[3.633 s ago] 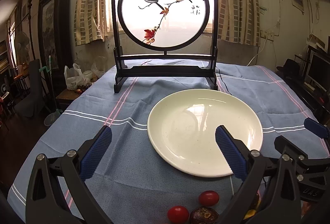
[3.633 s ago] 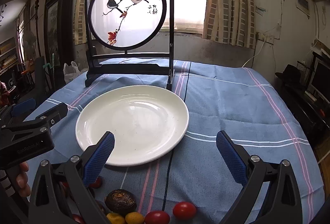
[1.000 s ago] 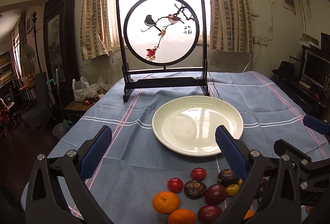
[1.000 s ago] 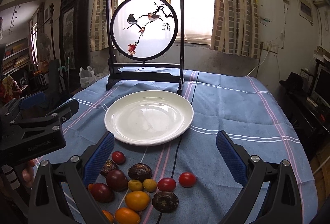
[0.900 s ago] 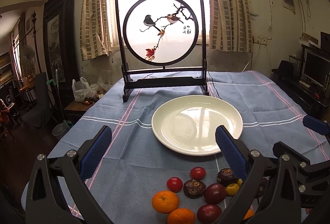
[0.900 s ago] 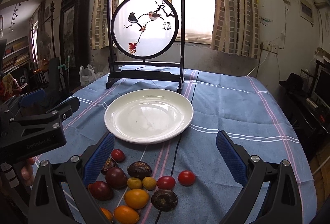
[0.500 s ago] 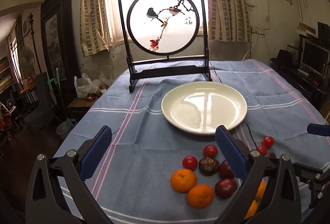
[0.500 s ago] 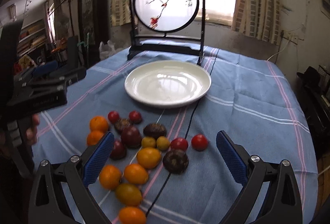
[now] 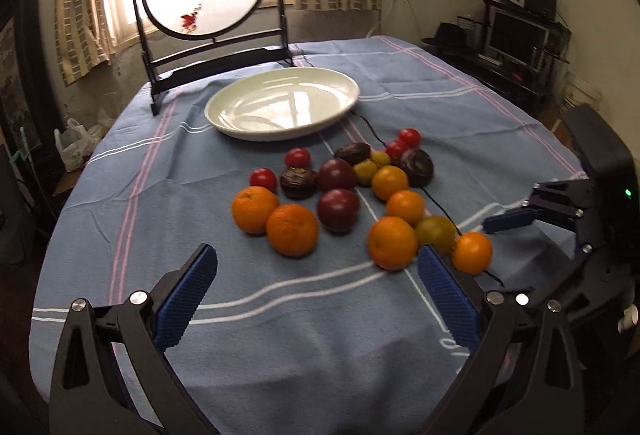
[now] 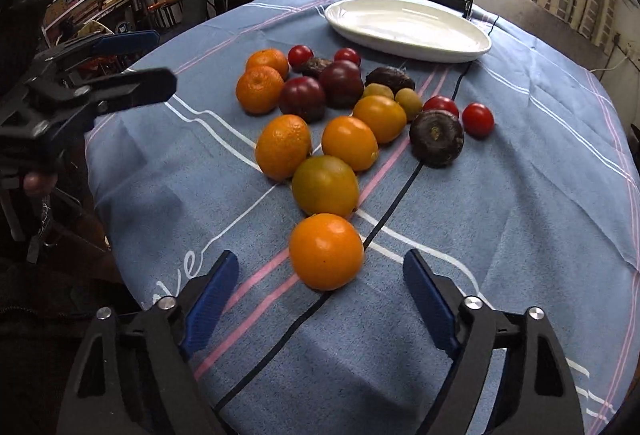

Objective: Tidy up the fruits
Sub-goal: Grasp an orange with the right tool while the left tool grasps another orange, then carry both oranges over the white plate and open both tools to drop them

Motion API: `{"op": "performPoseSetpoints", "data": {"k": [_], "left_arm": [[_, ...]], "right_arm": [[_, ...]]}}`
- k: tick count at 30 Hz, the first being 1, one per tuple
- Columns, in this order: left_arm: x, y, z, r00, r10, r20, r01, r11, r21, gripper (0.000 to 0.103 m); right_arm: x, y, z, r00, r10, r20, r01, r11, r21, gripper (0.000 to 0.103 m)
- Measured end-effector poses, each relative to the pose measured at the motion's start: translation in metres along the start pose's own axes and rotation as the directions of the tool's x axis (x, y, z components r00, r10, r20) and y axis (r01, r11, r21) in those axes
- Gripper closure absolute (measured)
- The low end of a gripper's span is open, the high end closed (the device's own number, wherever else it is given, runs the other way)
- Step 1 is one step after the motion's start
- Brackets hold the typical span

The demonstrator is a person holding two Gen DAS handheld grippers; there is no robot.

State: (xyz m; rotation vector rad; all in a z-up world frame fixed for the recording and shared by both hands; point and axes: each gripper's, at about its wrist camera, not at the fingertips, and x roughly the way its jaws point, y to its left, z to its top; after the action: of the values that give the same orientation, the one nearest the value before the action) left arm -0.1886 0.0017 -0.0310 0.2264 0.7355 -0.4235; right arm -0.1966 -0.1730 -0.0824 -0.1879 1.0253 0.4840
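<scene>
While closing partway, right gripper (image 10: 320,289) pointing at smooth round orange (image 10: 326,251), blue ribbed pads not touching; left gripper (image 9: 316,295) standing wide, holding nothing. Glossy white plate (image 10: 472,49) sitting bare at twelve o'clock beyond clustered fruits (image 9: 340,187) on woven blue cloth (image 9: 160,227).

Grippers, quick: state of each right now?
Left gripper: open, holding nothing.
Right gripper: open, has just been closing around the nearest round orange fruit, pads not touching it.
</scene>
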Motion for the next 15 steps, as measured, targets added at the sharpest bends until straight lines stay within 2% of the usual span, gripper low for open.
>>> {"op": "performPoseSetpoints", "data": {"k": [2, 4, 5, 6, 8, 13, 15], "left_arm": [[0.001, -0.011, -0.003, 0.999, -0.033, -0.009, 0.034, 0.999, 0.035, 0.004], [0.006, -0.020, -0.004, 0.997, -0.064, -0.032, 0.066, 0.996, 0.056, 0.004], [0.010, -0.025, -0.004, 0.996, -0.078, -0.044, 0.081, 0.995, 0.065, 0.004], [0.015, -0.028, -0.004, 0.994, -0.090, -0.056, 0.094, 0.993, 0.070, 0.004], [0.024, -0.035, -0.004, 0.992, -0.097, -0.076, 0.102, 0.992, 0.072, 0.004], [0.049, -0.039, 0.000, 0.986, -0.099, -0.130, 0.108, 0.992, 0.064, 0.005], [0.056, -0.040, 0.000, 0.984, -0.098, -0.146, 0.111, 0.991, 0.081, 0.012]], "right_arm": [[-0.002, -0.006, 0.000, 0.999, 0.037, 0.009, -0.037, 0.999, 0.031, 0.041], [-0.002, -0.010, 0.000, 0.999, 0.049, 0.019, -0.050, 0.998, 0.034, 0.056], [-0.001, -0.013, 0.000, 0.998, 0.059, 0.020, -0.060, 0.997, 0.041, 0.058], [-0.001, -0.015, 0.000, 0.997, 0.075, 0.029, -0.076, 0.996, 0.050, 0.065], [-0.001, -0.021, -0.001, 0.994, 0.103, 0.043, -0.105, 0.992, 0.063, 0.065], [-0.014, -0.035, -0.004, 0.994, 0.079, 0.078, -0.084, 0.994, 0.074, 0.065], [-0.019, -0.043, -0.004, 0.994, 0.057, 0.091, -0.065, 0.994, 0.092, 0.065]]}}
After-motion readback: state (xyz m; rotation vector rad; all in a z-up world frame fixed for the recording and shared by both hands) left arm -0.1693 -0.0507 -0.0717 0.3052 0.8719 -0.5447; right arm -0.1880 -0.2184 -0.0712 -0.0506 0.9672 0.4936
